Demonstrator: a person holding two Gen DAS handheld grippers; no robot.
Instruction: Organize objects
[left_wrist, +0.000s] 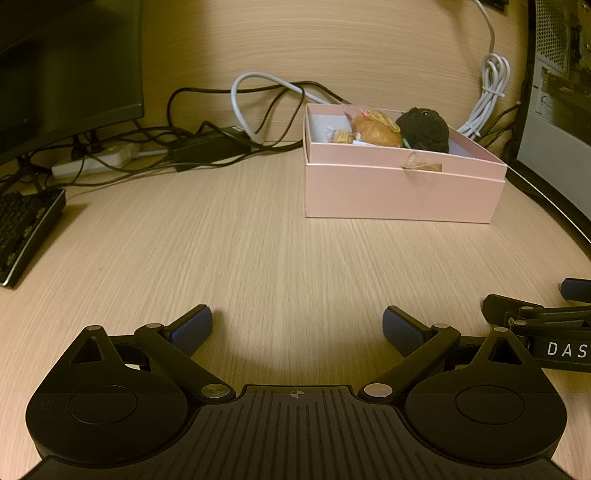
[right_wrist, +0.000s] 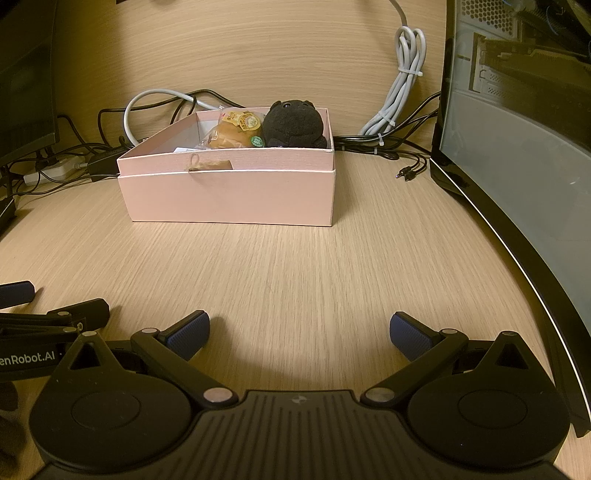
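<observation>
A pink box (left_wrist: 402, 192) (right_wrist: 229, 195) stands on the wooden desk toward the back. Inside it lie a wrapped bread bun (left_wrist: 376, 133) (right_wrist: 232, 134), a black plush toy (left_wrist: 424, 129) (right_wrist: 295, 123) and small wrapped sweets (left_wrist: 341, 136). A paper tag on string (left_wrist: 421, 165) (right_wrist: 208, 164) hangs at the box's front rim. My left gripper (left_wrist: 297, 328) is open and empty, low over the desk well in front of the box. My right gripper (right_wrist: 299, 332) is open and empty beside it. Each shows at the edge of the other's view (left_wrist: 576, 291) (right_wrist: 16, 291).
A monitor (left_wrist: 66, 70) and a keyboard (left_wrist: 26, 229) stand at the left. Tangled cables and a power strip (left_wrist: 92, 162) lie behind. A bundled grey cable (right_wrist: 402, 92) hangs on the back wall. A computer case (right_wrist: 517, 147) stands at the right.
</observation>
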